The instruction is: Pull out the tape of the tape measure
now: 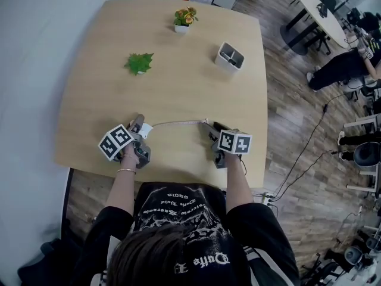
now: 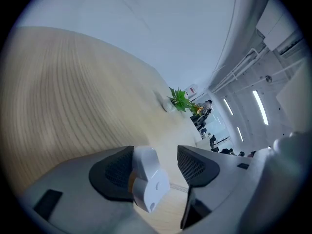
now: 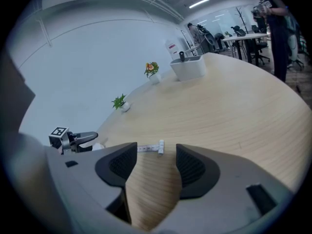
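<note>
In the left gripper view, the white tape measure case [image 2: 147, 179] sits between my left gripper's [image 2: 155, 164] jaws. It leans on the left pad [image 2: 117, 172], and a gap separates it from the right pad [image 2: 192, 165], so the jaws are open. In the head view the pulled-out tape [image 1: 178, 123] lies on the wooden table [image 1: 178, 82] between the left gripper [image 1: 140, 126] and the right gripper [image 1: 212, 127]. The tape's end hook [image 3: 160, 146] rests on the table just beyond my right gripper's [image 3: 153, 162] open jaws, with nothing between them.
A small green plant [image 1: 139, 63], a pot of orange flowers [image 1: 185, 18] and a white holder [image 1: 230, 57] stand on the far half of the table. The table's near edge runs just below both grippers. A round table [image 1: 324, 14] and a seated person [image 1: 345, 64] are at the far right.
</note>
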